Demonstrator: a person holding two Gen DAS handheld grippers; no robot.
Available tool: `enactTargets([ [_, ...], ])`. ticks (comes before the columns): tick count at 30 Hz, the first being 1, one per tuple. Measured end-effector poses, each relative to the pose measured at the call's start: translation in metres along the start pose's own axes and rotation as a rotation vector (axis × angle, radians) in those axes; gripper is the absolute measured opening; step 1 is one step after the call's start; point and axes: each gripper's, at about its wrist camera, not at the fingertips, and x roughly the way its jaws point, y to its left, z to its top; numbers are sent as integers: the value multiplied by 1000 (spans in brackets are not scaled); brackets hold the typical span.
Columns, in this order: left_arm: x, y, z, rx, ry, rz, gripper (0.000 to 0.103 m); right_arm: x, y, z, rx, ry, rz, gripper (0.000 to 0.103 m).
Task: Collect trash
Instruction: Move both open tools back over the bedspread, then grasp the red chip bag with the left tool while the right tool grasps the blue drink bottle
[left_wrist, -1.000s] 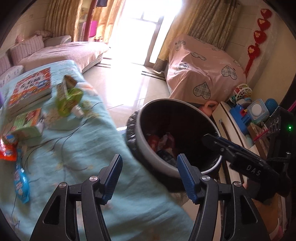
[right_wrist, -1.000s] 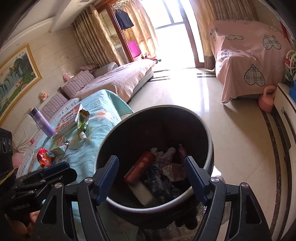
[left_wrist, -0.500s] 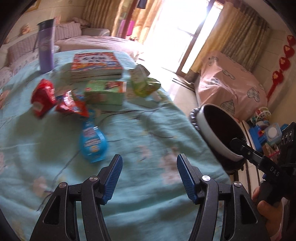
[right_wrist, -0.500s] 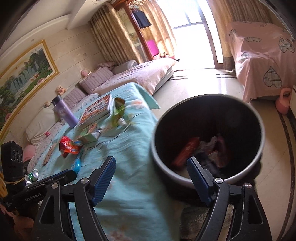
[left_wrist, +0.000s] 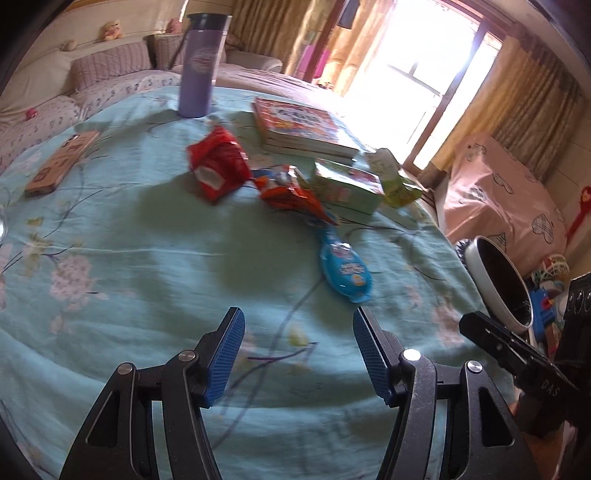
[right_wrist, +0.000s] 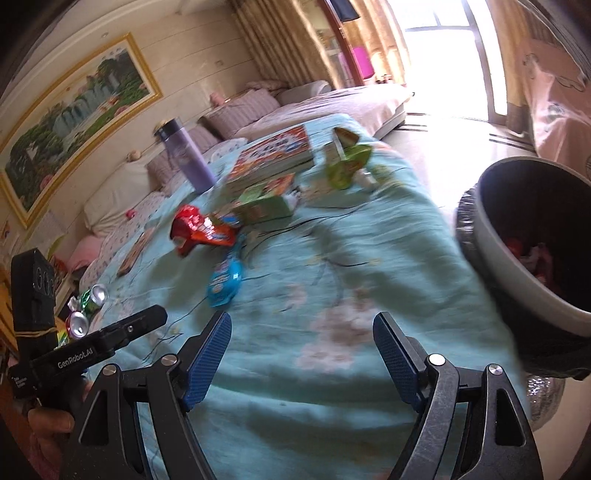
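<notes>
Now the left gripper (left_wrist: 298, 350) is swinging off the trash bin (left_wrist: 496, 284) onto the table, fingers apart and empty, facing the blue wrapper (left_wrist: 345, 267). Likewise the right gripper (right_wrist: 302, 357), jaws spread and empty, is leaving the bin (right_wrist: 524, 273) rightward; another pickup is probably starting.

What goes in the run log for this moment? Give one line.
left gripper: open, empty | right gripper: open, empty | blue wrapper: on bedspread, nearest | trash bin: holds trash
</notes>
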Motion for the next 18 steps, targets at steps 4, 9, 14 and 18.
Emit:
enactTargets([
  [4,-3,19,5,-27,-9,21,61,13,20,0,-40,23,22,81],
  [9,-2,33,13,-47,-18,34,61,31,39,6,-73,44,33,81],
  [14,13,44,24,-60,-11,47,61,43,49,12,-87,53,34,80],
  [18,27,52,37,-63,-3,59,61,54,58,15,-107,67,40,80],
])
